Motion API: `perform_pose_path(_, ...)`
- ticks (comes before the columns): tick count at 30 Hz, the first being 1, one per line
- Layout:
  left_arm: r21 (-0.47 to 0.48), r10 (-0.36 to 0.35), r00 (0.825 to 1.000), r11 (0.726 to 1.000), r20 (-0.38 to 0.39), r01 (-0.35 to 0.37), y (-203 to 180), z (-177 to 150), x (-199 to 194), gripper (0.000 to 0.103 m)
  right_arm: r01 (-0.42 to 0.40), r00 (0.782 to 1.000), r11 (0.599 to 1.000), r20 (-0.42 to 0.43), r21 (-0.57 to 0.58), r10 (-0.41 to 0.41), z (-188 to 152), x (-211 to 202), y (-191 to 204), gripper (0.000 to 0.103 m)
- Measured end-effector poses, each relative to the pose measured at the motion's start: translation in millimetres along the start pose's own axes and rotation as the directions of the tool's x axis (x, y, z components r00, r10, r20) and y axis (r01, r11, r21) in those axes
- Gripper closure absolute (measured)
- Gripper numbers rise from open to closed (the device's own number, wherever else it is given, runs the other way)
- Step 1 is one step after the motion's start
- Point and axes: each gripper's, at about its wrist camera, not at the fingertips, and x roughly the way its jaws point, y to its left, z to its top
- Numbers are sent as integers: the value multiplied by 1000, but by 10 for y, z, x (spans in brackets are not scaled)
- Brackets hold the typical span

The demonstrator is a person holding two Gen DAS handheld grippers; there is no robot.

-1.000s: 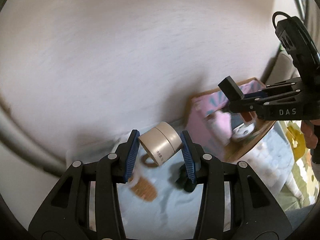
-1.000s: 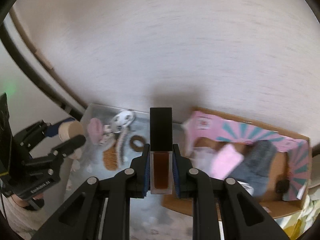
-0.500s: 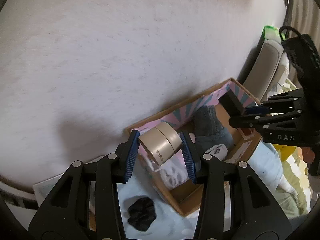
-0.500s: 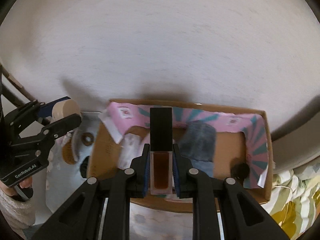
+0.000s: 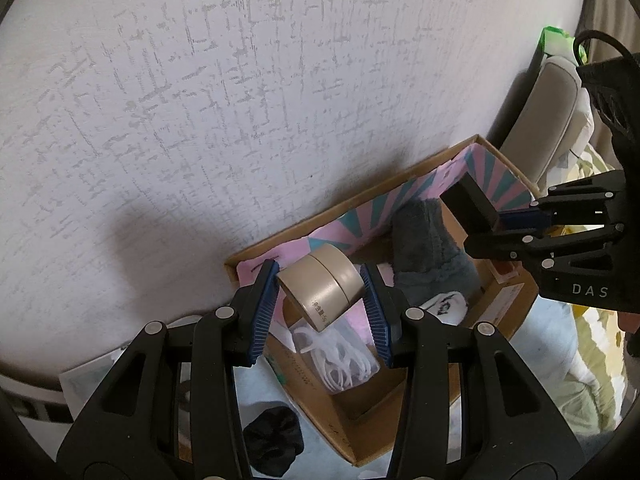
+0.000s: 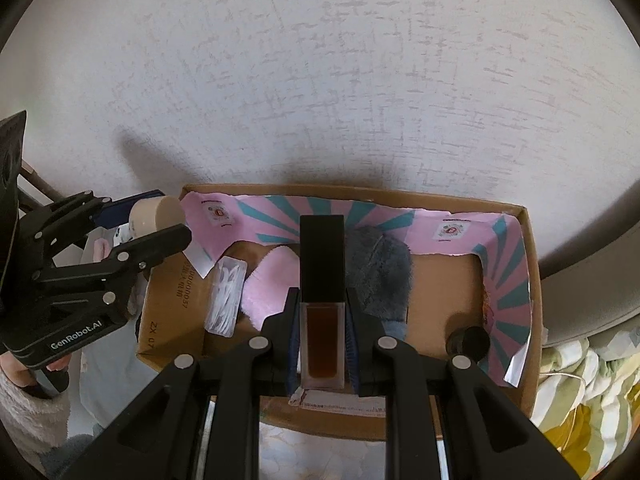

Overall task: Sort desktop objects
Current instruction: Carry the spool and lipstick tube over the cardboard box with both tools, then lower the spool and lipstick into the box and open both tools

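Observation:
My left gripper [image 5: 322,300] is shut on a round beige jar [image 5: 324,282] and holds it above the left end of a cardboard box [image 5: 360,432] with a pink and teal lining. My right gripper [image 6: 322,320] is shut on a square bottle of brown liquid with a black cap [image 6: 322,304], held over the middle of the same box [image 6: 532,280]. The right gripper also shows in the left wrist view [image 5: 520,224], and the left gripper with the jar in the right wrist view [image 6: 160,224].
In the box lie a grey fuzzy cloth [image 6: 380,272], a pink puff [image 6: 268,284], a clear packet of white pieces [image 6: 226,296] and a small black cap [image 6: 470,342]. A black scrunchie [image 5: 274,440] lies left of the box. A textured wall stands right behind it.
Both grippers have moved right from the tray of small items to above the box, each still holding its object.

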Motion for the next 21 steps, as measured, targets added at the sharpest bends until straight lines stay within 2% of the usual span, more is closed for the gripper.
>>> perform_pose_path(8,12,-6,999,1000,-36,7,5,-12,62,64,-9,1000,1000,-20,-11,9,-3,95,6,85)
perform_pose_path(10,7,-40,997,999,-62,40,-22,-8,120,55,3,999,1000,-33,-29,-4,-6,124,21,85)
perform_pose_path(11,1,-38,997,999,-74,38,-20,-5,130,33,17,999,999,-44,-48,-19,-5,147,42,84)
perform_pose_path(12,-4,-28,996,1000,-80,28,-14,-2,134,4,31,998,997,-48,-65,-34,-5,152,65,80)
perform_pose_path(13,-11,-15,998,1000,-65,15,-12,4,111,1,50,997,995,-49,-83,-54,-6,157,86,76)
perform_pose_path(15,-22,-25,999,999,-49,24,28,-1,45,0,81,995,991,-56,-106,-87,-8,159,117,42)
perform_pose_path(16,-30,-24,998,999,-52,23,7,18,74,0,88,994,990,-51,-109,-94,-15,142,123,36)
perform_pose_path(17,-32,-17,999,999,-52,15,3,21,71,0,89,995,990,-44,-109,-95,-21,123,124,33)
perform_pose_path(21,-33,-1,999,999,-38,-1,17,16,1,0,102,994,989,-33,-105,-106,-29,52,112,33)
